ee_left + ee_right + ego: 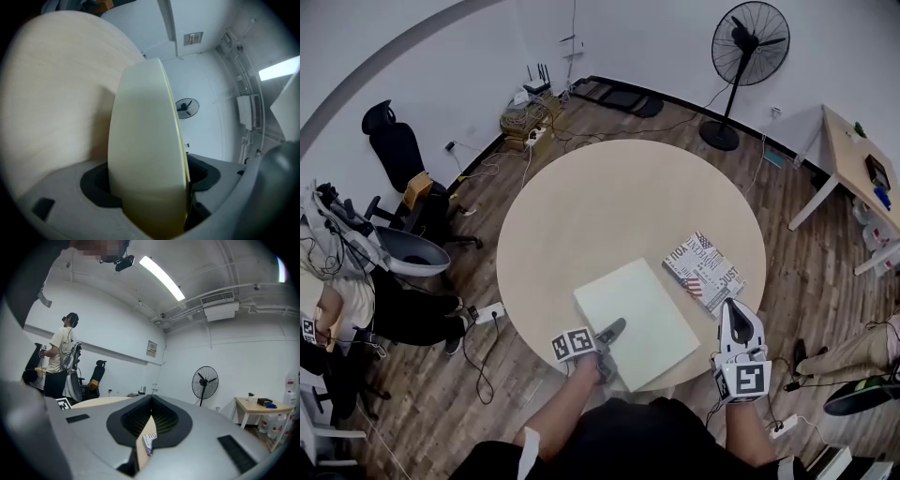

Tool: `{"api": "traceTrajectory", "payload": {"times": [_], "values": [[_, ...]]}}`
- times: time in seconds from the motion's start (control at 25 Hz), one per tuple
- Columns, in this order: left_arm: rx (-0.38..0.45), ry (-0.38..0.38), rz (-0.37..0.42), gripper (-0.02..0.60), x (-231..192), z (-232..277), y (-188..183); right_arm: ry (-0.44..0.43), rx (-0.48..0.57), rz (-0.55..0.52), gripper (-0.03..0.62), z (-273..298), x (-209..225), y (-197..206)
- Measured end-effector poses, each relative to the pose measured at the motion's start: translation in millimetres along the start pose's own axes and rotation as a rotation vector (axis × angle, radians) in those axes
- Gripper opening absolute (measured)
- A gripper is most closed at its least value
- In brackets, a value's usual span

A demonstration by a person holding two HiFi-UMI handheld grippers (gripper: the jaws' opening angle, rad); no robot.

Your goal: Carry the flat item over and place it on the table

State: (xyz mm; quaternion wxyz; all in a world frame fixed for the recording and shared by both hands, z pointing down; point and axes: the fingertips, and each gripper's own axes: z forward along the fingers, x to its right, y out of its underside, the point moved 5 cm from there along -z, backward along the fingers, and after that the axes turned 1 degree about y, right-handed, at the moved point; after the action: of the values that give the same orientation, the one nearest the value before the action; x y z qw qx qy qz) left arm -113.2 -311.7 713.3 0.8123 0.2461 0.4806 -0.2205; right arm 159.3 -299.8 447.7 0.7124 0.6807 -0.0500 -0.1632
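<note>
A pale green flat board (636, 322) lies on the round beige table (581, 216), its near corner jutting over the table's front edge. My left gripper (614, 330) is at the board's near left edge. In the left gripper view the board (145, 140) stands edge-on between the wide-apart jaws, and the pads do not visibly press on it. My right gripper (739, 314) hovers at the table's near right rim, just beside a printed magazine (703, 272). In the right gripper view its jaws meet in a narrow slit (149, 427) with nothing held.
A standing fan (748, 42) and a wooden side table (853, 150) are at the far right. Office chairs (394, 141) and a seated person (337, 309) are to the left. Cables and a power strip (490, 311) lie on the wooden floor.
</note>
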Motion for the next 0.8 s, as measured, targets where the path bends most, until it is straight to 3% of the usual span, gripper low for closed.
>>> {"api": "traceTrajectory", "payload": {"times": [0.24, 0.4, 0.8], "values": [[0.015, -0.274, 0.123, 0.423, -7.5, -11.3, -2.7, -0.051, 0.005, 0.010, -0.003, 4.4, 7.2, -1.2], [0.078, -0.460, 0.317, 0.430, -1.3, -22.2, -10.4, -0.088, 0.006, 0.021, -0.003, 6.1, 10.1, 1.0], [0.338, -0.496, 0.637, 0.430, 81.4, -63.1, -30.8, -0.187, 0.012, 0.042, -0.003, 13.0, 14.0, 5.1]]}}
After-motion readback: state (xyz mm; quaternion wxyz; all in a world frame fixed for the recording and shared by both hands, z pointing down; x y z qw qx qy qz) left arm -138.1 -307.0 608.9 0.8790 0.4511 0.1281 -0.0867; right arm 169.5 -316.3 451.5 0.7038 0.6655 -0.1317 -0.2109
